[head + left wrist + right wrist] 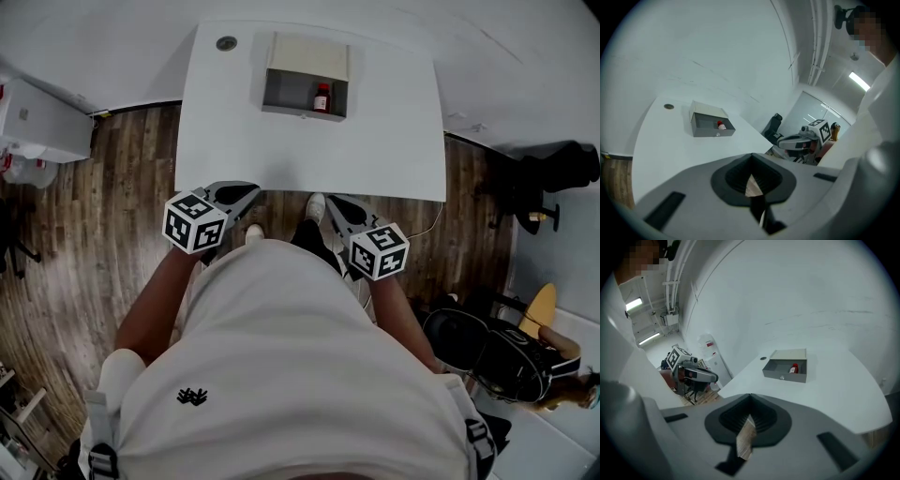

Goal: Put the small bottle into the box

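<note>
The small bottle (322, 97) sits in the box (281, 94) well ahead of the closed, empty left tool (232, 196) and right tool (343, 208), so best hold both back.

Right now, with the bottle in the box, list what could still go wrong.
The small bottle seems to stand upright in the open box; a knock to the table could tip it. The left gripper and right gripper, both shut and empty, hang at the table's near edge; a forward swing might strike that edge and jolt the box.
</note>
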Demonstrator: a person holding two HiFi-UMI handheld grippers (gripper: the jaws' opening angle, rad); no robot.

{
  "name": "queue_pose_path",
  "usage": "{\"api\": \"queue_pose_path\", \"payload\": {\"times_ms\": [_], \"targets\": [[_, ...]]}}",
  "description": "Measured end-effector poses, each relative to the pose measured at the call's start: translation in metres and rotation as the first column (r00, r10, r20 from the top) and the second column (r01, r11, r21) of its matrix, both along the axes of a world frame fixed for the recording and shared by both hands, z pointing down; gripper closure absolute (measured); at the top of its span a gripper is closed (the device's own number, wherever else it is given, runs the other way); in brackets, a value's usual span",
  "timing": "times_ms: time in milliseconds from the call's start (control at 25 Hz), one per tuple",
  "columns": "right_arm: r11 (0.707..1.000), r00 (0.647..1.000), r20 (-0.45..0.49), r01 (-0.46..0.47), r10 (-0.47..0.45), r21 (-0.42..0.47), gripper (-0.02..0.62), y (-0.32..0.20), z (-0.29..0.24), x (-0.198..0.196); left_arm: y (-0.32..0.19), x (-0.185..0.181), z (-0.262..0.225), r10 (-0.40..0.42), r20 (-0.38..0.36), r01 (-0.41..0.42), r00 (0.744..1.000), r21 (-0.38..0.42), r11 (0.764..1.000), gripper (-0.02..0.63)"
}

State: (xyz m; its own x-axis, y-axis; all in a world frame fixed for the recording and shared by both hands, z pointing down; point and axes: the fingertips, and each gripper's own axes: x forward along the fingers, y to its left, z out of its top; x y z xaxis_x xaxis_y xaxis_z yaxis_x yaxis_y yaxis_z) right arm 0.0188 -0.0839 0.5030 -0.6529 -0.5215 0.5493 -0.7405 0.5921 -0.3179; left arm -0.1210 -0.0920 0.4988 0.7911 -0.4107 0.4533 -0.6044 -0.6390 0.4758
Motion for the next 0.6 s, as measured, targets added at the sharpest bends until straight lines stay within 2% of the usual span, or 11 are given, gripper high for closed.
{"api": "queue_pose_path", "payload": {"times_ms": [600], "targets": [[0.999,0.999,-0.026,0.022,-0.021,0.032,0.589,0.014,-0.005,-0.001,0.008,0.001,-0.011,-0.002,-0.008,0.002,1.0,0.042,0.999,0.601]]}}
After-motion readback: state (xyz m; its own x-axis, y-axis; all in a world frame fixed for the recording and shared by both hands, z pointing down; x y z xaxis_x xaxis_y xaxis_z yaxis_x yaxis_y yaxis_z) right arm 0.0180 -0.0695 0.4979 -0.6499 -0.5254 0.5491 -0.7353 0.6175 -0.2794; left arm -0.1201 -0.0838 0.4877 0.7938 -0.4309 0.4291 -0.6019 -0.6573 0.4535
